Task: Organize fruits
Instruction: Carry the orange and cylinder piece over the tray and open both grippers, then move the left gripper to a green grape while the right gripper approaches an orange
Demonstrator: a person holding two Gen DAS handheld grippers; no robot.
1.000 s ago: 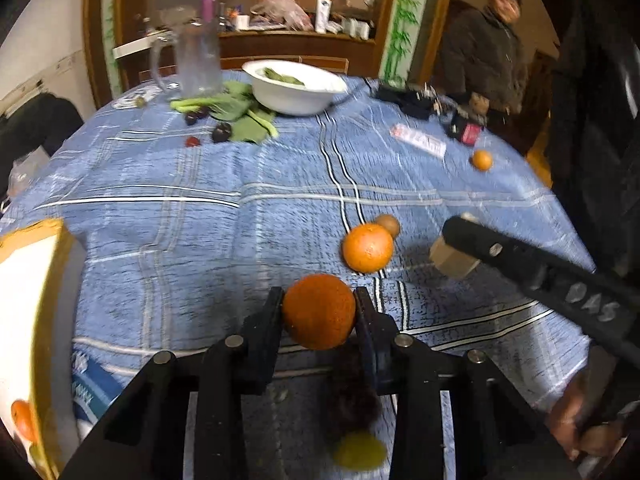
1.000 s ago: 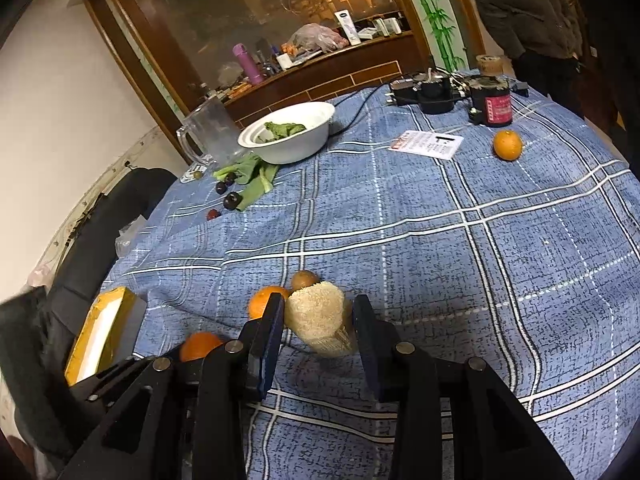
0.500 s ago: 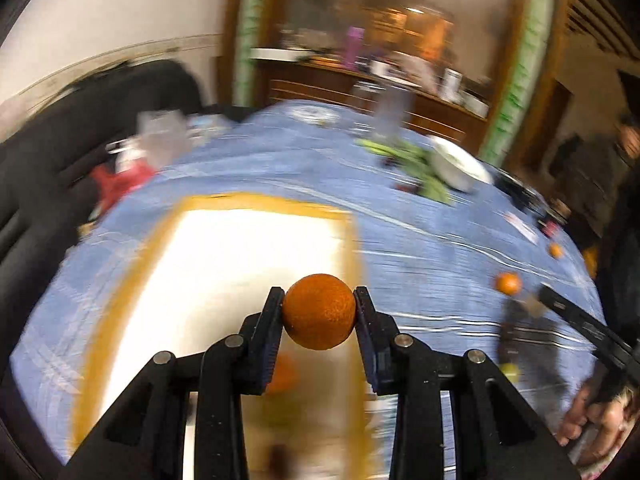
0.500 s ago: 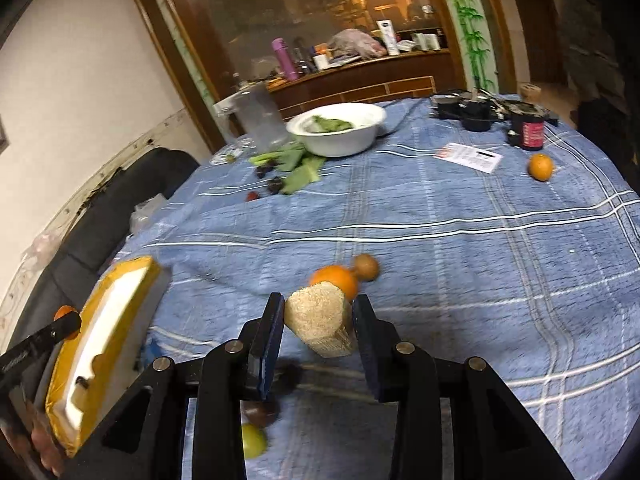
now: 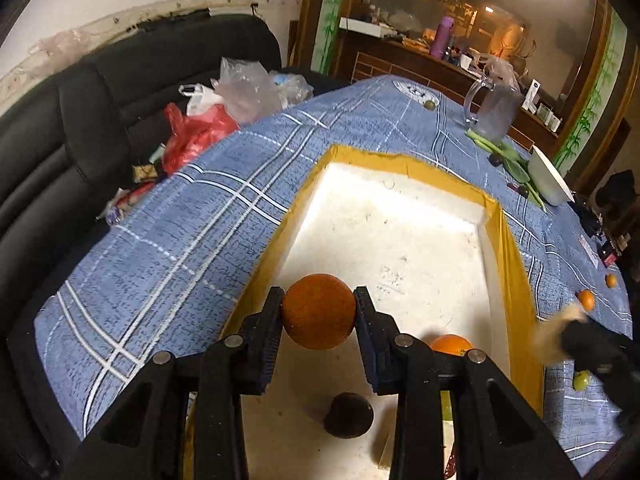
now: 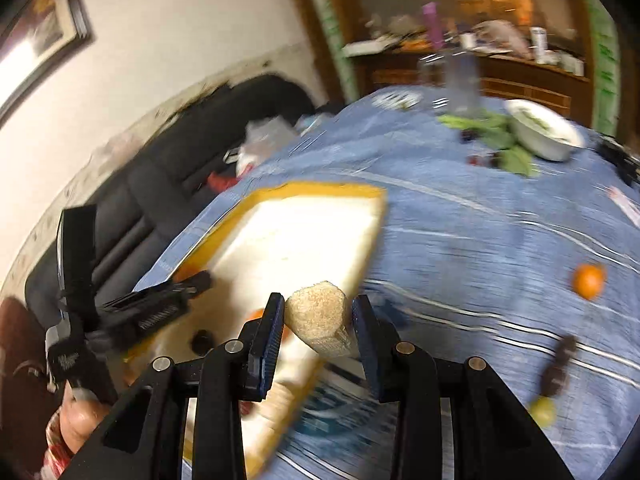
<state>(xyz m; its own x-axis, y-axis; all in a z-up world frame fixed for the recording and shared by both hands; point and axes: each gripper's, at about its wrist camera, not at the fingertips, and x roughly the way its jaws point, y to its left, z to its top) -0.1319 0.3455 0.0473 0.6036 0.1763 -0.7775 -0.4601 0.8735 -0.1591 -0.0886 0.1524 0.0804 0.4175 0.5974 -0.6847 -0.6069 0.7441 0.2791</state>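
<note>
My left gripper [image 5: 319,312] is shut on an orange [image 5: 319,310] and holds it above the near end of a white foam box with a yellow taped rim [image 5: 404,160]. Inside the box lie another orange [image 5: 450,345] and a dark round fruit [image 5: 348,415]. My right gripper [image 6: 318,322] is shut on a tan rough-skinned chunk of fruit [image 6: 318,320] just beside the box [image 6: 304,224], over its right edge. The left gripper [image 6: 192,282] shows in the right wrist view above the box. The right wrist view is blurred.
The round table has a blue plaid cloth [image 5: 180,240]. Loose on it are oranges [image 6: 588,280] [image 5: 587,299], a small green fruit [image 6: 542,410] and a dark fruit [image 6: 558,364]. A white bowl [image 6: 542,128], greens, a glass jug [image 5: 494,110] and a black sofa [image 5: 80,112] with bags stand beyond.
Both grippers have swung left from the middle of the table to the foam box, each still holding its fruit. The left one has moved further over the box's near end.
</note>
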